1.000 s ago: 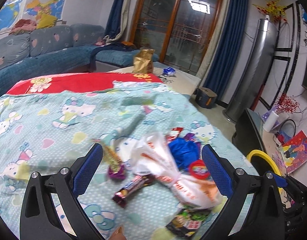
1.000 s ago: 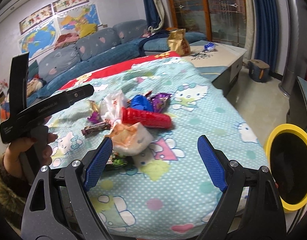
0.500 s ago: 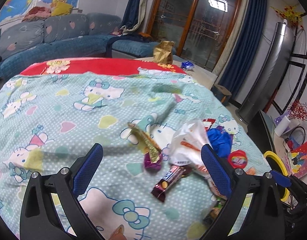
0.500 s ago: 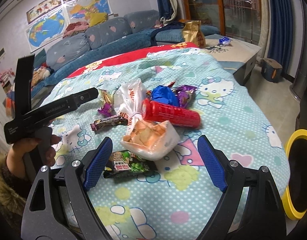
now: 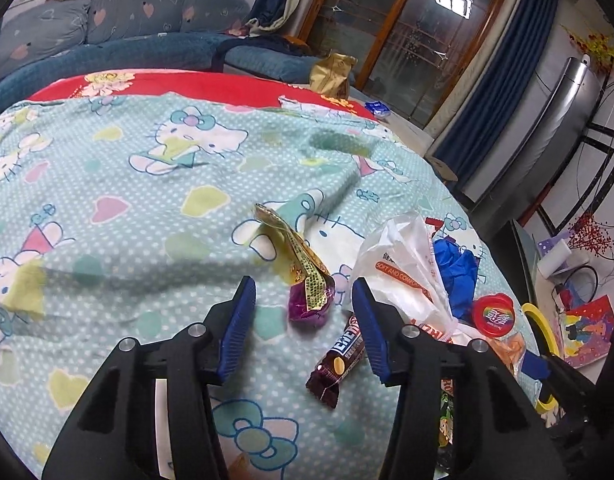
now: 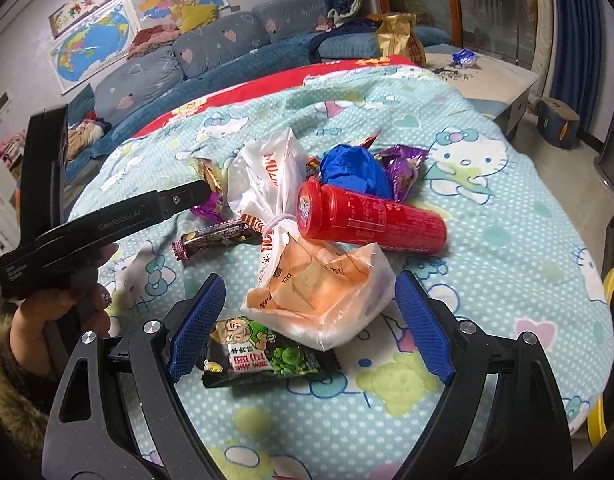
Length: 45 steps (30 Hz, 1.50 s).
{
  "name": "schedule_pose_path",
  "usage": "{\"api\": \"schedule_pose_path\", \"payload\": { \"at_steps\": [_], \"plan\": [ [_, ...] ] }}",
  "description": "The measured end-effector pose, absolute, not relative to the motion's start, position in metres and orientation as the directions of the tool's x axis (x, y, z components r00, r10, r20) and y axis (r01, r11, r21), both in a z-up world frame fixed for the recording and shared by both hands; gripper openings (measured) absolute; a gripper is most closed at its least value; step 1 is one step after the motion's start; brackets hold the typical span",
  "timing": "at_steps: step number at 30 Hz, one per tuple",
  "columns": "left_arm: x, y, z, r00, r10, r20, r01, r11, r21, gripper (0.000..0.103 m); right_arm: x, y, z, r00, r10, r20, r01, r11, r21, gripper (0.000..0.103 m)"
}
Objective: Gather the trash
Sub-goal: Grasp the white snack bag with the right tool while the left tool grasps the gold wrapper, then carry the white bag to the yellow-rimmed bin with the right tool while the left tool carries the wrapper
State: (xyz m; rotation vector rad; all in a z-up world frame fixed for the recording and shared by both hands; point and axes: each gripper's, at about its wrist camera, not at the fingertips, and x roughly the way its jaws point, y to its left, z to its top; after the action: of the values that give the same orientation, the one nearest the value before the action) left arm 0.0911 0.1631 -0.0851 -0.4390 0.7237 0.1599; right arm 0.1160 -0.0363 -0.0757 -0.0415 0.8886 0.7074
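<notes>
Lying on the bed: a heap of snack litter is sitting on a soft quilt, mint cotton dotted white and printed with cartoon cats, hearts and bows.
Left gripper: its ribbed blue pads are closing over a crinkled purple and gold foil wrapper; the wrapper is lying between them, and neither pad is pressing on it.
Left hand: it is gripping the black plastic handle, with a furry cuff showing at the wrist.
Right gripper: its jaws are standing wide apart and pinching nothing, hovering around a white film bag and a green packet.
White bag: thin, glossy plastic, knotted at the waist, bulging with something pale orange; its upper half is fanning out in creases.
Green snack packet: flat, shiny, black-edged pouch, lying just under the bag's lower corner.
Red canister: a smooth cylinder with a round lid, lying on its side against the bag's knot.
Chocolate bar wrapper: long, dark brown, glossy, with crimped ends, lying beside the left gripper's right pad.
Blue crumple: a matte wad, resting behind the canister.
Purple foil pouch: wrinkled, touching the blue wad.
Yellow-rimmed bin: a round rim is showing past the bed's edge.
</notes>
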Motion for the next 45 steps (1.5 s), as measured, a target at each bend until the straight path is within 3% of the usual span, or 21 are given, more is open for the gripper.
{"api": "schedule_pose_path", "payload": {
  "at_steps": [8,15,26,45],
  "plan": [
    [0.106,0.161,-0.094,0.726,-0.027,-0.687,-0.286,0.897,-0.337,0.047,0.126,-0.033,-0.084,0.415,0.543,-0.73,-0.564,0.783,0.262,0.079],
    [0.111,0.158,-0.1,0.72,-0.047,-0.692,-0.274,0.897,-0.346,0.035,0.129,-0.036,-0.088,0.412,0.554,-0.724,-0.56,0.78,0.278,0.061],
    [0.107,0.156,-0.095,0.736,-0.06,-0.675,-0.253,0.9,-0.356,0.024,0.117,-0.037,-0.081,0.425,0.567,-0.706,-0.59,0.765,0.258,0.046],
    [0.082,0.146,-0.042,0.804,-0.106,-0.585,-0.164,0.906,-0.389,0.023,0.104,-0.063,-0.041,0.505,0.608,-0.613,-0.577,0.766,0.283,0.042]
  ]
}}
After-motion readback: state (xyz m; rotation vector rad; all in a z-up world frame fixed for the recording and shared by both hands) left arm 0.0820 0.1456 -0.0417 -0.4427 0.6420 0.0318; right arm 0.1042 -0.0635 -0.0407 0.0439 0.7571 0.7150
